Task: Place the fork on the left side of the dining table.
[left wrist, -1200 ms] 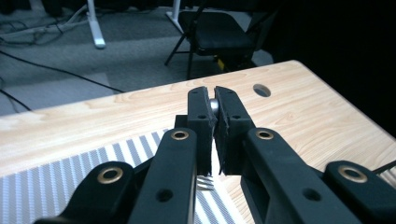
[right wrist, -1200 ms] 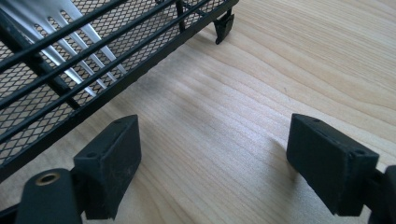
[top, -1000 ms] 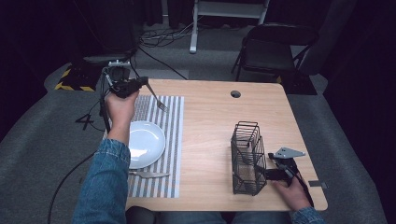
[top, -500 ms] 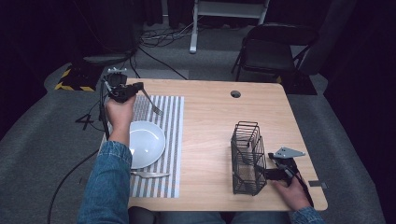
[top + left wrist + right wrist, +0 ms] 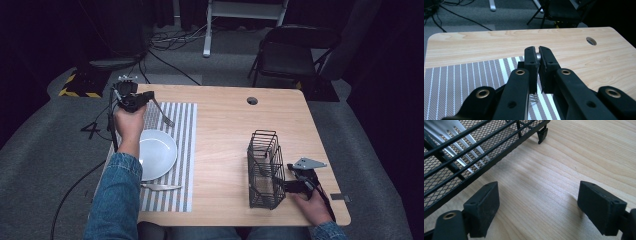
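I am clenching my left claw (image 5: 150,101) on a silver metal fork (image 5: 163,113), holding it over the far end of the grey-and-white striped placemat (image 5: 186,150). My right claw (image 5: 537,202) is resting released beside the black wire caddy (image 5: 264,170).

Dark studio: floor cables (image 5: 165,42), folding chair (image 5: 292,55).
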The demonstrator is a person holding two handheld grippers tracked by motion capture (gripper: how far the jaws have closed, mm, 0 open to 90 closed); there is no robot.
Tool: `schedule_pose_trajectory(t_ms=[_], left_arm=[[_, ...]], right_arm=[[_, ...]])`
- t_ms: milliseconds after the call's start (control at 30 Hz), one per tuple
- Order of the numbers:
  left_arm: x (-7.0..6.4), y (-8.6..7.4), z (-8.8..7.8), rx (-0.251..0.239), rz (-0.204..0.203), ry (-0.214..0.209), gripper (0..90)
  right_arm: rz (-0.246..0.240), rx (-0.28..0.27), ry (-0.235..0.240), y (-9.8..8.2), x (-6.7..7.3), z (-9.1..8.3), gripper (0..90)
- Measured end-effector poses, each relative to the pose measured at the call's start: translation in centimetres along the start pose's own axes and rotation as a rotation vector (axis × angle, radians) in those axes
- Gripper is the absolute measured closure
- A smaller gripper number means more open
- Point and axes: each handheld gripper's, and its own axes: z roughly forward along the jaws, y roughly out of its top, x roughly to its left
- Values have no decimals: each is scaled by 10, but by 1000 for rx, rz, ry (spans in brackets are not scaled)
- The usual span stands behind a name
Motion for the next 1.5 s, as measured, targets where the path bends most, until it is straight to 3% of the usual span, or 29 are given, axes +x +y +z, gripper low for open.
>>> schedule_pose_trajectory(t_ms=[167,233,600,700,1500], left_arm=[[1,0,0,14,14,43,832],[4,0,1,25,14,57,732],[25,-4,2,79,-32,81,535],[33,-7,2,85,-51,73,523],[73,-36,10,178,-121,137,503]], right_arm=[[0,0,0,0,0,0,179],[0,0,0,0,0,0,179],[2,1,-2,0,0,0,179],[3,2,-4,0,0,0,179],[5,3,-6,0,0,0,179]])
